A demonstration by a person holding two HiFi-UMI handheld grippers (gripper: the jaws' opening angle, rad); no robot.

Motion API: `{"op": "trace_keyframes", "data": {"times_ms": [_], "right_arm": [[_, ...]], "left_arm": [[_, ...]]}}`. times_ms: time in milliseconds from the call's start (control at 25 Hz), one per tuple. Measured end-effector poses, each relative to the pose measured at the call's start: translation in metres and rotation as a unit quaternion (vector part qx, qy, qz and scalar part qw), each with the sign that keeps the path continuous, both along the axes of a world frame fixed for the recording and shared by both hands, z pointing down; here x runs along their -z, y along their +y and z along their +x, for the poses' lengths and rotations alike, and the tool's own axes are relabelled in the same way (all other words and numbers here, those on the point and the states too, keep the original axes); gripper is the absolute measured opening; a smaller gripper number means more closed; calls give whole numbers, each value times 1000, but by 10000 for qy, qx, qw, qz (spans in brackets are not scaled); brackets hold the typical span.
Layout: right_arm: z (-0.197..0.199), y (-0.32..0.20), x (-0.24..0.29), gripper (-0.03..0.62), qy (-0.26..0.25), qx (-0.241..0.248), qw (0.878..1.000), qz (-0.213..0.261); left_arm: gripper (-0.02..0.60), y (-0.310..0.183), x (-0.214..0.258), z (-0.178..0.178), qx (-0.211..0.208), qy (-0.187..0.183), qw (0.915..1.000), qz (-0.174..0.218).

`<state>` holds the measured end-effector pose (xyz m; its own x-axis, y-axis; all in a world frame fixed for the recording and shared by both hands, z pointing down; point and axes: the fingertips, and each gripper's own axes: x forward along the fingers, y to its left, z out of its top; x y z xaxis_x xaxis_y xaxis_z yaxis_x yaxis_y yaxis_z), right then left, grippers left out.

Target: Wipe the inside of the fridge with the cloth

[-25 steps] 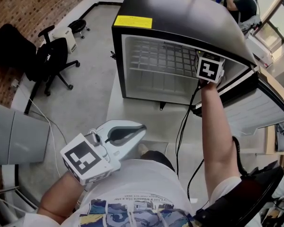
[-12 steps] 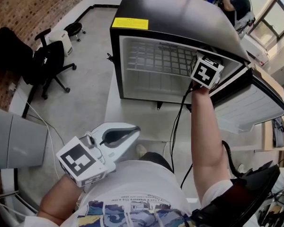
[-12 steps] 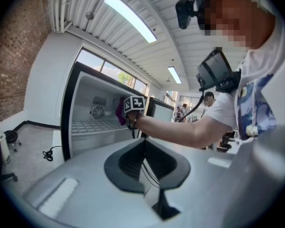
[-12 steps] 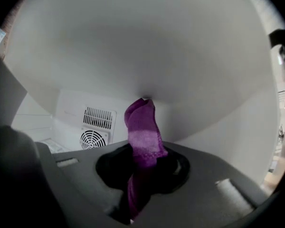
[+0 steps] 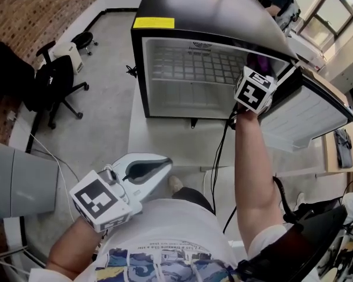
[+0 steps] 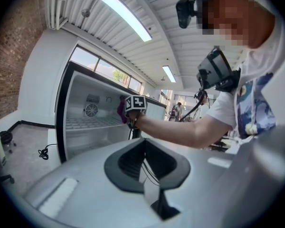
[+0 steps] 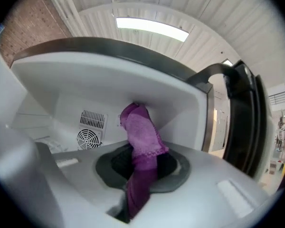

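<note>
My right hand-held gripper [image 7: 140,184] is clamped on the purple cloth [image 7: 143,139], whose free end seems to touch the fridge [image 7: 61,96] ceiling inside. The cloth is soft, light and floppy, so I judge a low pinch on the bunched fold works best. My left hand-held gripper [image 6: 151,194] hangs closed and empty.

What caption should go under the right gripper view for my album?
The right tongs hold a purple cloth up inside the open white fridge.
</note>
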<state>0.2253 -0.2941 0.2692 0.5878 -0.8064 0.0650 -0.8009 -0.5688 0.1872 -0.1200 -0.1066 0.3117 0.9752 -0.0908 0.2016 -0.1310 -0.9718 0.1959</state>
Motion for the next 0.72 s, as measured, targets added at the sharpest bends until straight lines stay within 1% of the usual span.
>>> {"op": "trace_keyframes", "data": {"times_ms": [160,400,600,720], "right_arm": [[4,19,2,55,89,-165,9998,10],[2,43,6,55,109,-164,9998,15],[0,65,3,55,96,-177,9998,-18],[0,78,1,55,124,-177,9997,-62]], "left_arm": [[6,7,0,-4,-57,-45,10000,-21],[6,20,1,-5,-239,7,9997,-3],[6,32,1,-4,-362,-10,9993,18],[6,40,-1,-2,-394,-58,9992,-44]]}}
